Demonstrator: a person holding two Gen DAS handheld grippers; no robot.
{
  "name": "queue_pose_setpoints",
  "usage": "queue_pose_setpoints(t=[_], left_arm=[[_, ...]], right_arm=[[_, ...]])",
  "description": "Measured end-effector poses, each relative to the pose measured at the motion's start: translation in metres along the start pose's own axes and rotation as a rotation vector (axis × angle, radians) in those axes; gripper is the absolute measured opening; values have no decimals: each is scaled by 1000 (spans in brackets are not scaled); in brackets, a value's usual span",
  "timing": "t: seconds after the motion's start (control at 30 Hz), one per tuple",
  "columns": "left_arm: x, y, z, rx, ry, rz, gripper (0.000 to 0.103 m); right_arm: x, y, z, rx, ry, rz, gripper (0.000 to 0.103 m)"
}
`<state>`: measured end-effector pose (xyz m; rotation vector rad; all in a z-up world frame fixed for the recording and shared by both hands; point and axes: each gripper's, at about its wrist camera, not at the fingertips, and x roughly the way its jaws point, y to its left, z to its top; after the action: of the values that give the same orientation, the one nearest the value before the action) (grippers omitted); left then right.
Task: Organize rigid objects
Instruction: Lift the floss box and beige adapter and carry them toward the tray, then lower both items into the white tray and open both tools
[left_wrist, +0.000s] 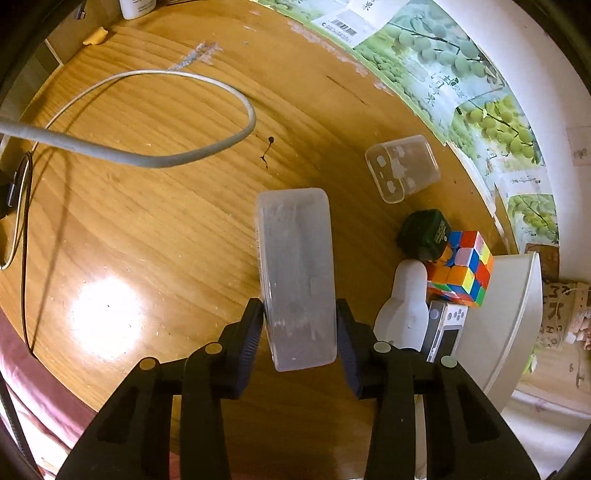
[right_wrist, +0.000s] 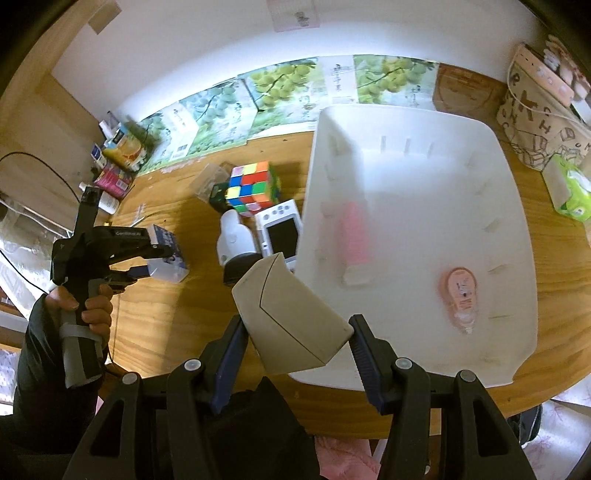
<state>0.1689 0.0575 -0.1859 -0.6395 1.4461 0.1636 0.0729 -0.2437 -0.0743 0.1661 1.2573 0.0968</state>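
The left gripper (left_wrist: 300, 325) pinches a clear box (left_wrist: 295, 277) above the wooden table (left_wrist: 147, 240). The right gripper (right_wrist: 297, 339) squeezes a beige block (right_wrist: 291, 317) by the white bin (right_wrist: 417, 229). Farther back sits a color cube (right_wrist: 253, 188).

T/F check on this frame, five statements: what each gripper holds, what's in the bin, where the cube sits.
1. The left gripper grips a clear plastic box. True.
2. The right gripper is empty. False: its fingers clamp a beige block.
3. The white bin holds a pink tube and a peach correction-tape dispenser. True.
4. The Rubik's cube lies inside the bin. False: it sits on the table beside it.
5. The handheld game console is black. False: white.
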Motion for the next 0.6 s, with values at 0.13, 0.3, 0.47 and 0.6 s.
queue_pose_setpoints(t=[0.13, 0.3, 0.47, 0.6], left_arm=[[-3, 1, -4, -14, -6, -1, 40], [-11, -4, -13, -13, -19, -22, 40], [-25, -17, -28, 9, -46, -50, 40], [-39, -33, -43, 31, -79, -70, 40]], right_arm=[[-2, -14, 2, 10, 4, 2, 57], [-2, -34, 4, 16, 14, 4, 57], [1, -51, 6, 14, 29, 8, 57], [3, -67, 8, 8, 40, 14, 49]])
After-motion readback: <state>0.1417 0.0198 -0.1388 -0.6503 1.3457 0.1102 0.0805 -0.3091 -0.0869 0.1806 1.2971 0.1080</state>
